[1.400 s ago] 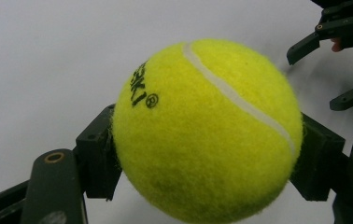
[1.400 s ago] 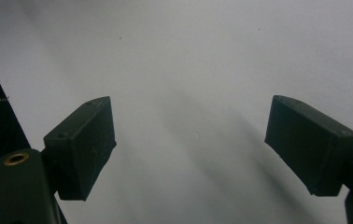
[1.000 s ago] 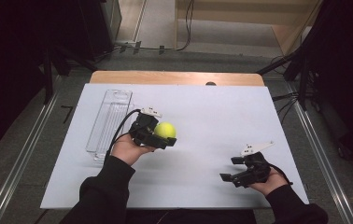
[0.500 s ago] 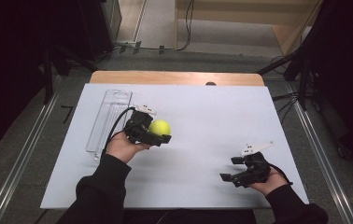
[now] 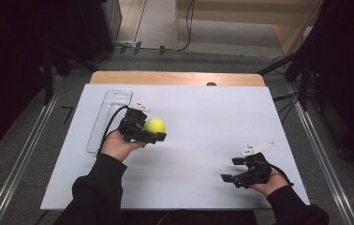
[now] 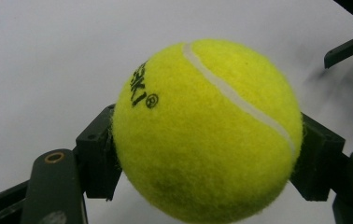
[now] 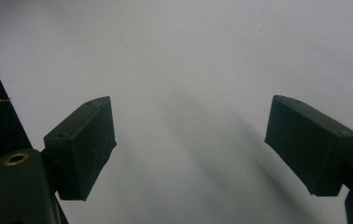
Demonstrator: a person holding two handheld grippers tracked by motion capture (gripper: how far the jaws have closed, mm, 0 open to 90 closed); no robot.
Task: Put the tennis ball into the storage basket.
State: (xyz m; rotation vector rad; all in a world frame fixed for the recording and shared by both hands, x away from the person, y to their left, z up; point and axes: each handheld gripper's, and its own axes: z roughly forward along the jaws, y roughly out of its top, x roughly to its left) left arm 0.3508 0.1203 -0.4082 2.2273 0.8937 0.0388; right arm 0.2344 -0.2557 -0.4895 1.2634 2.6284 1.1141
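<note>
**One ball clamped, one gripper idle**

Two grippers are mine, and they do different jobs at this moment. My left gripper (image 5: pixel 155 135) is clamped on the ball (image 5: pixel 155 125), one pad pressing each side of it, as the left gripper view makes plain: the ball (image 6: pixel 207 130) bulges well past the pads (image 6: pixel 97 156), so I judge the hold sits near its widest girth, which is where a round, fuzzy thing is least likely to squirt free. I carry it above the mat (image 5: pixel 203 112) rather than resting on it, just beside the clear tube (image 5: pixel 107 117) that lies along the mat's left edge. That closeness makes me think the tube is where the ball is headed, though I cannot tell from here which end of the tube is open.

My right gripper (image 5: pixel 235 169) waits well apart from the tube, near the mat's right front corner, jaws wide apart with nothing between them; its own view shows bare mat (image 7: pixel 188 70) beyond the pads (image 7: pixel 83 142). I take it that I keep it parked there so it stays clear of the carrying hand, ready to steady the tube if needed.
</note>
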